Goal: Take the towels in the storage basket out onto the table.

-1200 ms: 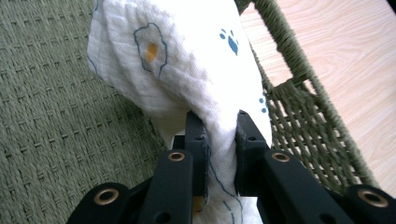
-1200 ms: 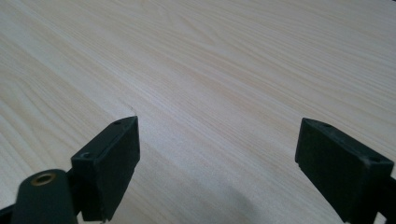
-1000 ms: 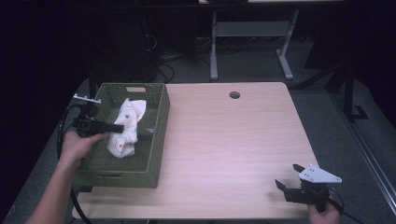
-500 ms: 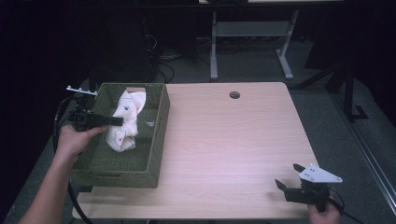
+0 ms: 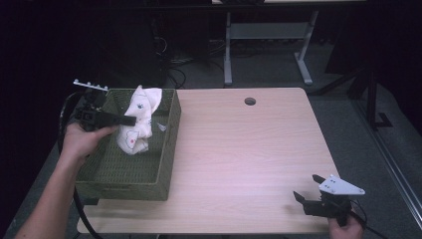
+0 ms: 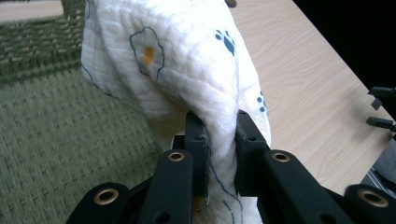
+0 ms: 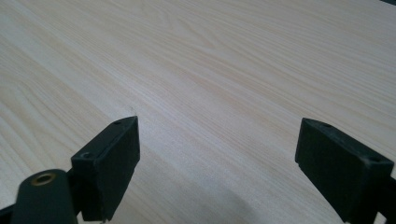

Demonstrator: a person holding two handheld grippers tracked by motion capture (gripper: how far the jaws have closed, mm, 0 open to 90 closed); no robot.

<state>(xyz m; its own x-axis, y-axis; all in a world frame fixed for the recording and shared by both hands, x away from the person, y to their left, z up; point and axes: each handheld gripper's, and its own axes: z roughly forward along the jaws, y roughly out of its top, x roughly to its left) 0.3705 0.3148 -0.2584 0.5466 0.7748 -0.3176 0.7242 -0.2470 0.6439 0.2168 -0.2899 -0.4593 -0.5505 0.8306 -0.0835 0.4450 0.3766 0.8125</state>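
Left tool (image 6: pixel 219 140) clamped on cloth (image 6: pixel 187 60)

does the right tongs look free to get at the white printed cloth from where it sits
Probably yes: the open right tongs has bare wooden table ahead, and the white printed cloth, pinched by the left tongs, rises above the green woven basket.

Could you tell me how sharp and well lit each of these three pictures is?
High view: lit wooden table, dark surroundings. Left gripper view: bright, crisp white printed cloth between the left gripper's jaws. Right gripper view: even light, right gripper's near jaws slightly soft.
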